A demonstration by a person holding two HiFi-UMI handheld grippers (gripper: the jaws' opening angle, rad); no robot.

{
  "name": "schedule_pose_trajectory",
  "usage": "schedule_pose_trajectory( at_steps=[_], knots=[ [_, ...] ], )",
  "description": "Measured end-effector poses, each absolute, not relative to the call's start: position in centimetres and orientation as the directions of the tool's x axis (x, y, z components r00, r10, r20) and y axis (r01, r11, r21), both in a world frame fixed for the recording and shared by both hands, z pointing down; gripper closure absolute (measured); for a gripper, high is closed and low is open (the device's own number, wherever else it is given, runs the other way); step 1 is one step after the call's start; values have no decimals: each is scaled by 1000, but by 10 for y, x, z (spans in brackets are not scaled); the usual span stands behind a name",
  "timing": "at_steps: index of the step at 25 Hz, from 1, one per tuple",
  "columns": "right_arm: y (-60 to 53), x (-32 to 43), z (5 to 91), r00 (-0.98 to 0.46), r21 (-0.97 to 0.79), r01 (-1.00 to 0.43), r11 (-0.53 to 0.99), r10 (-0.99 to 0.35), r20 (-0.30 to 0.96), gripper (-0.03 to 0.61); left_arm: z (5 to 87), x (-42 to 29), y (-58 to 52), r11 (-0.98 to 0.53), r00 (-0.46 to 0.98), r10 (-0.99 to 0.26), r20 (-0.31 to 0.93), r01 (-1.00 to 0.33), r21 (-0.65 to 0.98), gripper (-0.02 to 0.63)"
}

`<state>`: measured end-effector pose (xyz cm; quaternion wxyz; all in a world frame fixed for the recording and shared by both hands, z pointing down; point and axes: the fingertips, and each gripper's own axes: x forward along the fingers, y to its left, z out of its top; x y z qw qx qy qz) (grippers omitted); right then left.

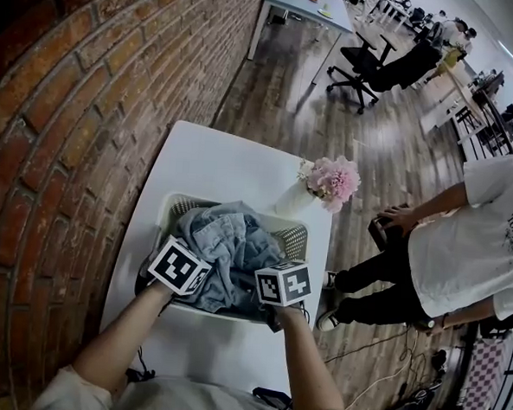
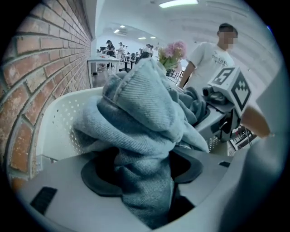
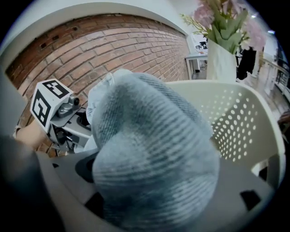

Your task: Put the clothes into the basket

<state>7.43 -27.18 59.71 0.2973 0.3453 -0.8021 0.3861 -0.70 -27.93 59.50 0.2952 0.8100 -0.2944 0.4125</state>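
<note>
Brickwork flanks perforated basket of crumpled, seemingly denim clothes.

readable text: none | white T-shirt: dark print, too small to read

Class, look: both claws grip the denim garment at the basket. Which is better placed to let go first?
Probably right: the right claw holds a bulky wad of the denim garment with the basket wall just ahead. The left claw pinches a narrow fold.
</note>
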Motion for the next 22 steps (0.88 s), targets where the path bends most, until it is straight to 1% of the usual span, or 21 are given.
schedule_pose_trajectory(
  at_steps=[3,7,10,17,22],
  knots=[
    [-273,79,610,-555,-423,-811,404,-304,775,158,604,-7,-282,-647,451,-225,864,-732,214,324],
    [-276,88,618,-503,-398,-850,345,-309,807,109,611,-9,-287,-617,428,-221,876,-757,214,298],
    [-276,92,619,-474,-374,-867,329,-318,821,91,613,-9,-287,-606,429,-218,877,-764,223,284],
    [-271,94,600,-481,-379,-868,321,-354,802,89,602,-9,-283,-611,469,-226,854,-751,251,275],
    [-272,99,585,-470,-381,-880,285,-398,788,89,590,-10,-280,-601,467,-260,845,-763,237,272]
  ],
)
